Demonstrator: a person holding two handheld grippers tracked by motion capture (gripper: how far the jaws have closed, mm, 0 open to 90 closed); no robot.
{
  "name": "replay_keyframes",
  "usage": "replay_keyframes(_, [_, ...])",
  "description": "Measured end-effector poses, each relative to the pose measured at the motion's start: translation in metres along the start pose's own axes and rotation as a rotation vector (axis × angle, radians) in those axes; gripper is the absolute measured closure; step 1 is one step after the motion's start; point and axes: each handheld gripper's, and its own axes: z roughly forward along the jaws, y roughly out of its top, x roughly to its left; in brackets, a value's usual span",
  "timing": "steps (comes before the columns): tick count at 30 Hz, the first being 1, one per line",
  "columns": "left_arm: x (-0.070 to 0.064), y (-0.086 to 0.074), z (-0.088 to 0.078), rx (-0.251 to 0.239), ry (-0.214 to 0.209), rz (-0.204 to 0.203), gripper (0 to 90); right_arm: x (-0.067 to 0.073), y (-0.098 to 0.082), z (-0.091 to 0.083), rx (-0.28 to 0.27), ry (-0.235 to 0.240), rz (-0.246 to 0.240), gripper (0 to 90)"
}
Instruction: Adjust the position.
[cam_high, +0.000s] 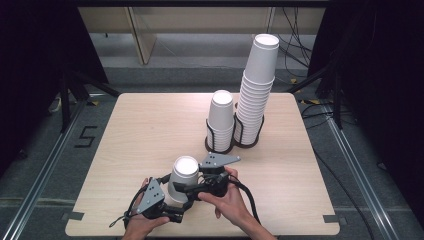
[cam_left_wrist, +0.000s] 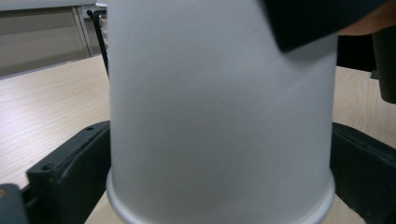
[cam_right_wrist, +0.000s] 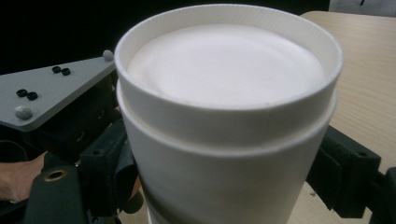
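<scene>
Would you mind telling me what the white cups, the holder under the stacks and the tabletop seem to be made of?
The cups look like matte white paper, with rolled rims and a seam showing. The holder appears to be dark plastic or wire, in thin bars; which one is unclear. The tabletop looks like pale wood-grain laminate, smooth and low-sheen.

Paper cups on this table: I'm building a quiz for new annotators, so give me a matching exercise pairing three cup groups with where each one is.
Things:
1. tall stack of cups
2. short stack of cups
3. nested upside-down cups

Places:
A. between the jaws of both grippers, near the table's front edge
B. in the right-hand ring of the black wire holder
C. in the left-hand ring of that holder

Pairs: 1-B, 2-C, 3-A
</scene>
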Motion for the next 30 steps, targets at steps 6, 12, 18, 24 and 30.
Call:
replay_keyframes(6, [0.001, -0.001, 0.0, 0.046, -0.014, -0.001, 6.4, 0.0, -0.002, 0.003, 0.016, -0.006, -0.009, 17.5])
replay_keyframes(12, [0.002, -0.001, 0.0, 0.064, -0.021, 0.029, 11.2, -0.001, -0.001, 0.001, 0.049, 0.004, -0.015, 15.7])
replay_keyframes(18, [0.002, 0.0, -0.003, 0.126, -0.008, 0.114, 12.8, -0.007, 0.009, -0.021, 0.066, 0.023, -0.075, 15.8])
replay_keyframes(24, [-0.008, -0.001, 0.0, 0.172, -0.05, 0.18, 13.3, -0.008, 0.008, -0.028, 0.109, 0.027, -0.075, 15.9])
replay_keyframes(30, [-0.009, -0.001, 0.0, 0.185, -0.059, 0.2, 12.2, -0.008, 0.007, -0.027, 0.124, 0.035, -0.07, 22.4])
